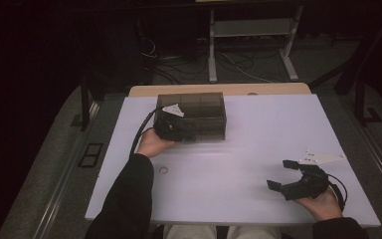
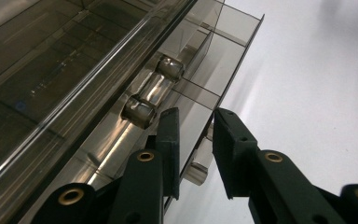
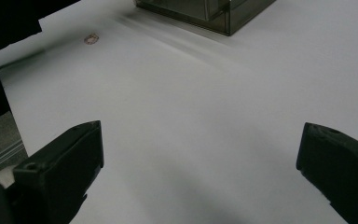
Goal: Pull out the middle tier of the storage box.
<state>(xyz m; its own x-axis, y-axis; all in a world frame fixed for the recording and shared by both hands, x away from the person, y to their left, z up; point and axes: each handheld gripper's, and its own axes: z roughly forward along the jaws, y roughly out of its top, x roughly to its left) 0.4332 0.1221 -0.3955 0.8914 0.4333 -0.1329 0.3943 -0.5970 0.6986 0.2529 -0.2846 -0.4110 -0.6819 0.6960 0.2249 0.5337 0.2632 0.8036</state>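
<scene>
Tongs in the person's left hand (image 2: pixel 193 154) reach into the front of a smoked-plastic drawer box (image 1: pixel 194 115), which sits at the far edge of the white surface (image 1: pixel 258 144), a little toward its left side. Seen from the left gripper view, the two black jaws stand close together on either side of a thin drawer front panel (image 2: pixel 193 126), beside a clear bar handle (image 2: pixel 151 91); whether the pads already press on the panel I cannot tell. Straddling the panel like that looks meant for pulling the drawer out toward the near edge.

Over by the near right corner, the right tongs (image 1: pixel 287 175) rest low on the surface with jaws spread wide and nothing between them, probably kept clear so the left hand (image 1: pixel 151 144) can work alone. A small ring (image 1: pixel 163 171) lies loose on the surface between the box and the near edge, well apart from both.
</scene>
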